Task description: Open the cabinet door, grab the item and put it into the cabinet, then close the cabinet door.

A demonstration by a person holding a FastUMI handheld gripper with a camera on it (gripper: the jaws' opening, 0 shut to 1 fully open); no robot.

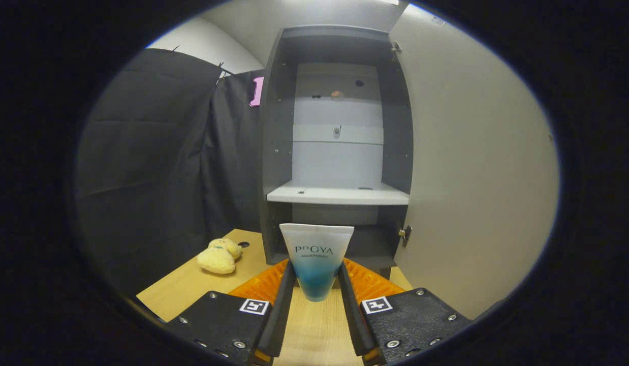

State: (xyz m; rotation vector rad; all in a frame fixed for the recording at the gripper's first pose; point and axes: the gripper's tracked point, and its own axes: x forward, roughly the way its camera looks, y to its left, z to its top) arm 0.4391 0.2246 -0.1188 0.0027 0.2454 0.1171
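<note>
The gripper (317, 279) pinches a white squeeze tube with a blue lower end (316, 259), both fingers pressed against its narrow blue part, the wide crimped end standing up above the fingertips. Beyond the tube stands the tall dark grey cabinet (274, 152), its pale door (472, 168) swung wide to the right of the tube. Inside, a light shelf (340, 194) crosses just above the tube's top edge. Left of the tube, a small yellow plush toy (219, 255) lies on the light wooden table (192, 287), near the cabinet's foot
</note>
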